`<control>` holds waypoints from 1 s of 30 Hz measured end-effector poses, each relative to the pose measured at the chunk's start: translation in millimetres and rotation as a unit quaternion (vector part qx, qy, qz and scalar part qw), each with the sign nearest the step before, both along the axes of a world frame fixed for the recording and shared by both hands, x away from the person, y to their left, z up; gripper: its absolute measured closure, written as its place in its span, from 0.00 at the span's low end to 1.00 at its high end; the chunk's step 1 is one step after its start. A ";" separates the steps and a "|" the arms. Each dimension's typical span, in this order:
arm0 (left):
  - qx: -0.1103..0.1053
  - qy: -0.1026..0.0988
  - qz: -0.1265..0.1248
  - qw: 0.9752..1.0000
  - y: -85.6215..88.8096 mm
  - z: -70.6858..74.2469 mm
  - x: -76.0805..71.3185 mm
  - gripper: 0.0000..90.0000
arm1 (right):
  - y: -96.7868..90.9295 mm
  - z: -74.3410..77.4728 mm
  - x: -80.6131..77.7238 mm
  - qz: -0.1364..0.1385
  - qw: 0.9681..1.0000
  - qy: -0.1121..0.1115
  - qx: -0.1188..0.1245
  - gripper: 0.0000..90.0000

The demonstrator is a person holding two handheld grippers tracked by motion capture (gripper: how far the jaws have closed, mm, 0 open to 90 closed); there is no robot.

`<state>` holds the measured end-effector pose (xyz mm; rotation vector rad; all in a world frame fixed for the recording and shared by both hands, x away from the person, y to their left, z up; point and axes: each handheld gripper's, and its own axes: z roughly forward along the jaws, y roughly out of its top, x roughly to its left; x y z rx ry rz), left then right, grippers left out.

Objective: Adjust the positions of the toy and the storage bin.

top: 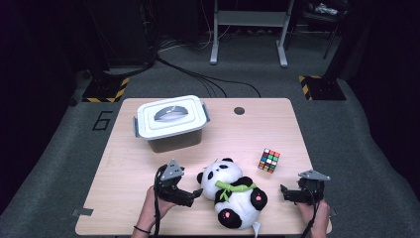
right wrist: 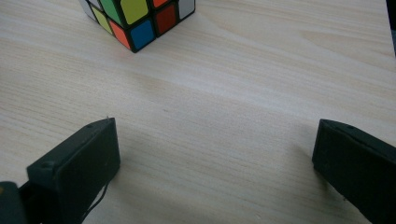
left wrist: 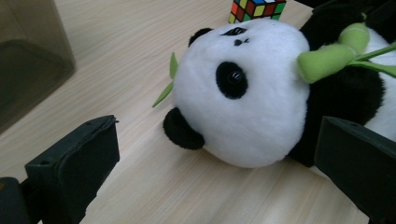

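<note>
The soft black-and-white toy panda point(top: 233, 193) is seen just in front of the left tool point(top: 197, 192), whose jaws are held wide apart. The right tool point(top: 283, 191) is held apart too.

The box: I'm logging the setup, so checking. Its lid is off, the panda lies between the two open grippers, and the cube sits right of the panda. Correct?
Not quite: the high view shows the box with its lid on, closed. The rest holds: panda between the open left gripper and right gripper, cube to its right.
</note>
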<state>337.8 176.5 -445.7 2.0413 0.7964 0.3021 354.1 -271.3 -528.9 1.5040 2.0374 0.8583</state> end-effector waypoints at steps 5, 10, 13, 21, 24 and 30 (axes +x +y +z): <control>-0.003 -0.002 -0.014 1.000 -11.6 0.8 -0.3 0.00 | 0.0 0.0 0.0 0.000 1.000 0.000 0.000 0.00; -0.005 0.003 -0.032 0.999 -21.8 1.2 -0.8 0.00 | 0.0 0.0 0.0 0.000 1.000 0.000 0.000 0.00; -0.002 0.000 -0.041 0.999 -26.6 2.3 -1.1 0.00 | 0.0 0.0 0.0 0.000 1.000 0.000 0.000 0.00; -0.012 0.006 -0.065 0.998 -37.1 4.1 -2.4 0.00 | -0.1 0.0 0.1 -0.001 1.000 0.000 0.000 0.00; -0.010 0.004 -0.072 0.997 -42.0 5.6 -3.2 0.00 | -0.2 -0.1 0.2 -0.002 1.000 0.000 0.000 0.00; -0.018 -0.008 -0.095 0.995 -52.4 9.4 -5.5 0.05 | -0.2 -0.1 0.1 -0.003 1.000 0.000 0.000 0.00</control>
